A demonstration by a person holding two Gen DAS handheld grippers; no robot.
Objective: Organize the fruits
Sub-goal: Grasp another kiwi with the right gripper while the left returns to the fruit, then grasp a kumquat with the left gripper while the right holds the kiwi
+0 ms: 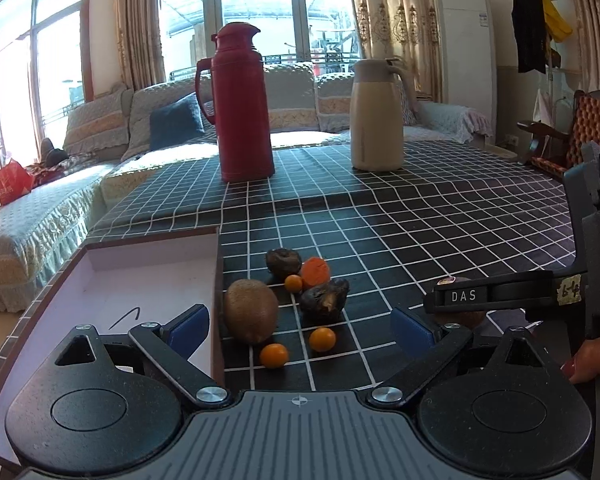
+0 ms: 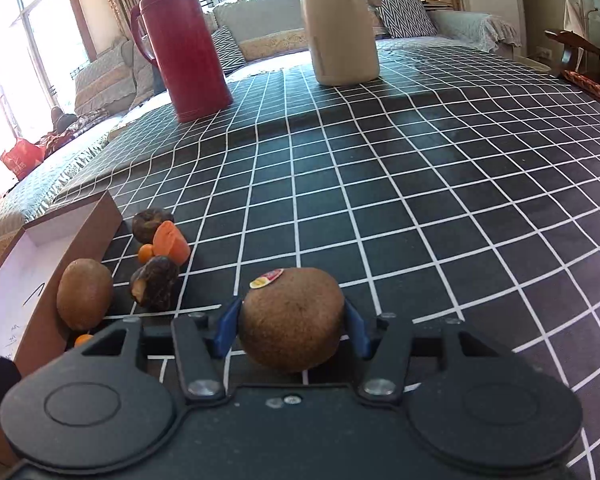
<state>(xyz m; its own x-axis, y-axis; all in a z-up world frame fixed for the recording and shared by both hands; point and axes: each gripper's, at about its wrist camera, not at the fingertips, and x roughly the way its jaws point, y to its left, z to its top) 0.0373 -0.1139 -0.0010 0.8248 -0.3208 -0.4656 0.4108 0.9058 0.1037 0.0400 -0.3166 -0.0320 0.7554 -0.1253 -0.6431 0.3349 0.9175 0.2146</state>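
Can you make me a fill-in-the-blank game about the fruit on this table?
1. The right gripper is shut on a brown ____ with a sticker.
2. The left gripper is ____, with nothing between its fingers.
3. The tall flask at the back is ____ in colour.
4. The box lies to the ____ of the fruit pile.

Missing words: kiwi; open; red; left

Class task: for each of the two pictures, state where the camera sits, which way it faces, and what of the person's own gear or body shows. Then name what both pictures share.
Left wrist view: sits on the left gripper, facing forward over the fruit beside the open box; its open fingers, the right gripper and a hand show.
Right wrist view: sits on the right gripper, facing across the checked tablecloth; its fingers clamp a stickered kiwi.
Shared: red thermos, cream jug, loose kiwi, box.
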